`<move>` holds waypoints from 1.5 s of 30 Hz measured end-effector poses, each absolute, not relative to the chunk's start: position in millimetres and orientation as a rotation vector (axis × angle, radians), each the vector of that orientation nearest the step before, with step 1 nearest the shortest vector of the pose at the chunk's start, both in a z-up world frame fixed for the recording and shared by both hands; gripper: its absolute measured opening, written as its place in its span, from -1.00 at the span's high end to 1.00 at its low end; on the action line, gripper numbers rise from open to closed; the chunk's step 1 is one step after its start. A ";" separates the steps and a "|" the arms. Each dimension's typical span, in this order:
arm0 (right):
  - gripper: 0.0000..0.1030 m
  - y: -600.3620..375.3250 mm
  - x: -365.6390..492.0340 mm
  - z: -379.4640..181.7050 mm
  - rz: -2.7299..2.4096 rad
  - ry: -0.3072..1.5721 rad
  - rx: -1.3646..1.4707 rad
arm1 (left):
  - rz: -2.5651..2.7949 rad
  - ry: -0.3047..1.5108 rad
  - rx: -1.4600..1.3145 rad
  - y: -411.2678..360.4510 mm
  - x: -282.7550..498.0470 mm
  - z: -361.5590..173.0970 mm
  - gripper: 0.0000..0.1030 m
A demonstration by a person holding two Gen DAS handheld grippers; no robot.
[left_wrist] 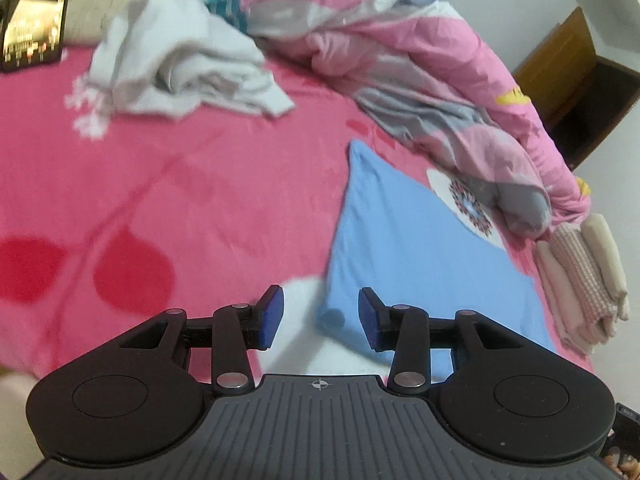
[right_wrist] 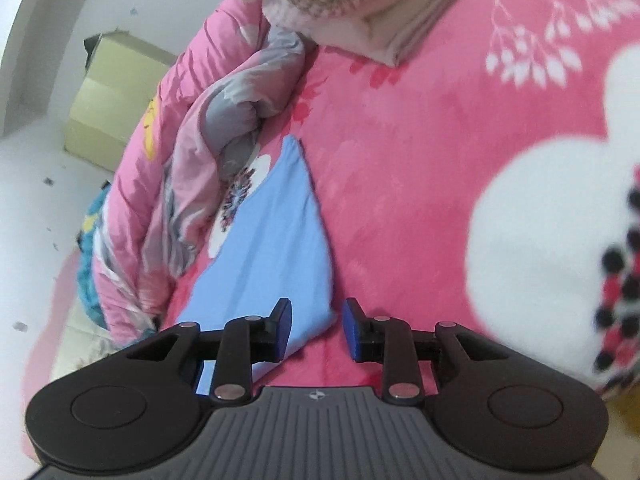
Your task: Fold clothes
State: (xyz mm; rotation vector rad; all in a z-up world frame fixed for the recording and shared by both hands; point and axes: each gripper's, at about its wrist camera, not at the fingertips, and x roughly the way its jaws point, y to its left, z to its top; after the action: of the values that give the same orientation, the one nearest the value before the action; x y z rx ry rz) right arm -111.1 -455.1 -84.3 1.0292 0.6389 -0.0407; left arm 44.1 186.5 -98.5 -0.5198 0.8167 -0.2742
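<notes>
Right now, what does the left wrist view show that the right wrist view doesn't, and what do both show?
Only the left wrist view: a crumpled white garment at the far side of the bed, a dark poster and a wooden cabinet.

Only the right wrist view: a pale yellow box on the floor and a white patch with dark dots on the cover.

Both: the blue garment lying flat on the pink bed cover, the bunched pink quilt, and the folded stack. Left tool and right tool are open and empty.

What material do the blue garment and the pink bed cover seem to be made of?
Blue garment: probably thin cotton knit, matte; it lies flat with smooth, soft edges. Pink bed cover: likely plush fleece, with a fuzzy, slightly blurred printed surface. Neither can be told for certain.
</notes>
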 end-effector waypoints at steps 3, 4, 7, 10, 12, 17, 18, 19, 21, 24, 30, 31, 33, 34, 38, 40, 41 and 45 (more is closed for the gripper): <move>0.41 -449.4 -110.0 -79.8 -0.026 0.613 0.959 | -0.237 0.792 -0.450 177.8 42.0 -104.6 0.21; 0.41 -447.8 -109.1 -76.7 -0.021 0.601 0.906 | -0.227 0.787 -0.419 174.8 42.3 -106.7 0.21; 0.41 -443.6 -105.6 -68.2 0.043 0.590 0.713 | -0.223 0.768 -0.368 169.8 38.8 -110.6 0.21; 0.41 -436.0 -97.6 -61.7 0.166 0.646 0.476 | -0.217 0.767 -0.345 167.5 37.7 -110.5 0.21; 0.41 -424.3 -91.3 -56.8 0.205 0.678 0.266 | -0.207 0.770 -0.340 166.3 38.0 -110.1 0.21; 0.40 -411.8 -78.1 -62.8 0.306 0.716 0.062 | -0.172 0.770 -0.307 157.7 39.0 -110.3 0.21; 0.40 -410.6 -75.3 -64.7 0.326 0.725 0.039 | -0.168 0.769 -0.288 155.3 38.9 -110.1 0.21; 0.41 -409.6 -74.5 -66.4 0.343 0.725 0.020 | -0.164 0.767 -0.269 152.8 38.7 -109.8 0.21; 0.45 -408.3 -76.5 -68.8 0.371 0.710 -0.009 | -0.157 0.766 -0.244 150.0 38.1 -109.1 0.21; 0.67 -410.7 -79.9 -69.1 0.403 0.694 -0.025 | -0.151 0.767 -0.235 149.1 38.8 -109.0 0.21; 0.90 -411.7 -94.3 -54.1 0.438 0.595 -0.132 | -0.147 0.769 -0.218 146.9 39.1 -108.4 0.21; 0.91 -412.2 -96.3 -50.5 0.432 0.574 -0.152 | -0.147 0.768 -0.215 146.6 39.4 -108.4 0.21; 0.91 -412.4 -97.2 -48.6 0.426 0.566 -0.187 | -0.148 0.768 -0.212 146.4 39.7 -108.4 0.21; 0.91 -411.7 -96.5 -49.8 0.427 0.575 -0.205 | -0.149 0.768 -0.211 146.5 39.8 -108.4 0.21; 0.93 -402.4 -95.7 -61.5 0.399 0.620 -0.308 | -0.152 0.768 -0.210 147.0 39.8 -108.4 0.21; 0.93 -402.1 -97.0 -68.0 0.363 0.644 -0.332 | -0.156 0.764 -0.212 147.6 39.3 -108.7 0.21; 0.93 -403.3 -98.4 -69.1 0.345 0.649 -0.330 | -0.158 0.763 -0.213 148.0 39.2 -108.9 0.21; 0.93 -412.8 -109.7 -61.0 0.251 0.633 -0.265 | -0.185 0.758 -0.235 152.6 38.7 -109.2 0.21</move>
State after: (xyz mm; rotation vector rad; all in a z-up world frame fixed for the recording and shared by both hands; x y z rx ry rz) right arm -109.7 -412.8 -61.0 -0.2653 0.6334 0.2507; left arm 38.7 152.6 -109.2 -0.2345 0.7583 -0.1848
